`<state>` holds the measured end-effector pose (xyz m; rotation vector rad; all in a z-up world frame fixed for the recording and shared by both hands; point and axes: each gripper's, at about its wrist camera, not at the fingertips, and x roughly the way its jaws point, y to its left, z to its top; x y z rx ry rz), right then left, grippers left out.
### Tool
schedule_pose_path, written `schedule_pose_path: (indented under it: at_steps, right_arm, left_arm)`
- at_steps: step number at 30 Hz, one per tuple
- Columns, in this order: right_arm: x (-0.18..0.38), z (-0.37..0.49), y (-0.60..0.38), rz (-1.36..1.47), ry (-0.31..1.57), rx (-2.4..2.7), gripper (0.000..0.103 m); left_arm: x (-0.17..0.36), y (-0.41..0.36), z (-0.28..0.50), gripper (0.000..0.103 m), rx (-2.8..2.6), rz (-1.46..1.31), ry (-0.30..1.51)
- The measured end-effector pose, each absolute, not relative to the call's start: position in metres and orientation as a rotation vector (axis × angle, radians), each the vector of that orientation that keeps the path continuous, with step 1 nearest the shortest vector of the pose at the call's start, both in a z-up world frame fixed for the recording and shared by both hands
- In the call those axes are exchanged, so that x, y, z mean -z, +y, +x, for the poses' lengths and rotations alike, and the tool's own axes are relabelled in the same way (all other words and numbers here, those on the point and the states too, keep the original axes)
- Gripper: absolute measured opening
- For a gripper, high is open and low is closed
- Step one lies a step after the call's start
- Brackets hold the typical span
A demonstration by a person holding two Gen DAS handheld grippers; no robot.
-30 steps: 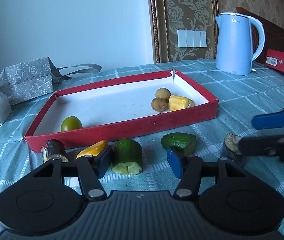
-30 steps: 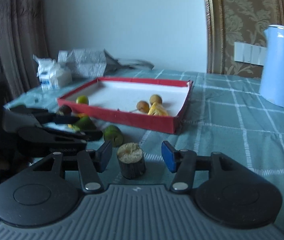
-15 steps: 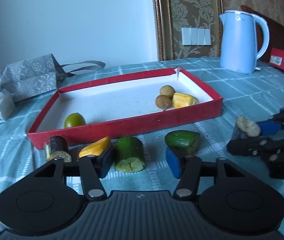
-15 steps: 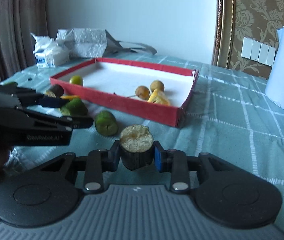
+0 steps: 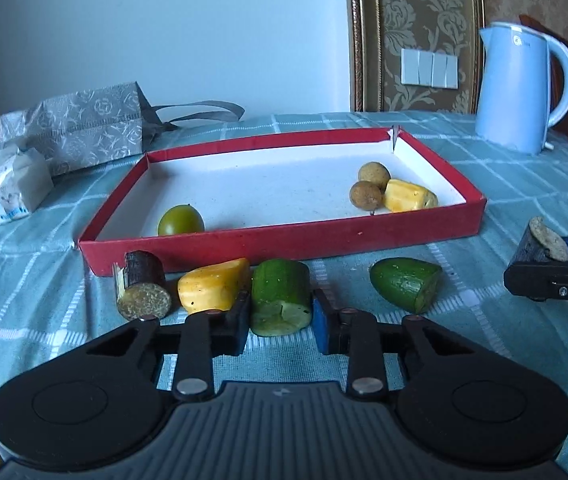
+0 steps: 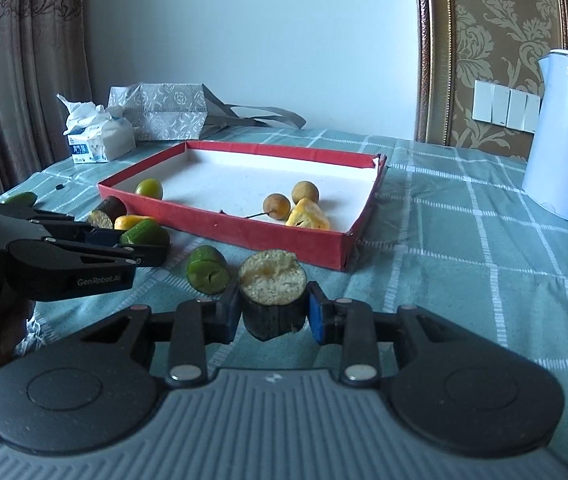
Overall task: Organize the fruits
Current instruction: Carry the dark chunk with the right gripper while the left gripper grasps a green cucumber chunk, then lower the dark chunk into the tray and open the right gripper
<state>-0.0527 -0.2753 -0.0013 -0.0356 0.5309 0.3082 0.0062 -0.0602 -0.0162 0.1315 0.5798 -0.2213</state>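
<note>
"GenRobot.AI" is printed in pale letters on the side of the black two-finger left gripper (image 6: 139,246), seen in the right wrist view. Print on the white tissue pack (image 6: 99,140) is too small to be read.

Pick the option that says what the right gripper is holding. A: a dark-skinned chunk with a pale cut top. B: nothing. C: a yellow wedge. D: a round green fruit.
A: in the right wrist view the right gripper has both pads pressed on the dark-skinned chunk, whose pale grainy cut face points up.
</note>
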Motion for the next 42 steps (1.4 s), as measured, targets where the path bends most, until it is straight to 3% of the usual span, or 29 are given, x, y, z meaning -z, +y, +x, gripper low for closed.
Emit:
schedule_pose_path:
  at_steps: [26, 42]
  right_arm:
    - [-0.029, -0.046, -0.241, 0.036, 0.362, -0.272, 0.032]
    - [-0.017, 0.073, -0.207, -0.018, 0.469, -0.159, 0.032]
  left_arm:
    - [-0.012, 0.014, -0.013, 0.03, 0.073, 0.018, 0.463]
    - [-0.003, 0.032, -0.008, 0.03, 0.053, -0.049, 0.502]
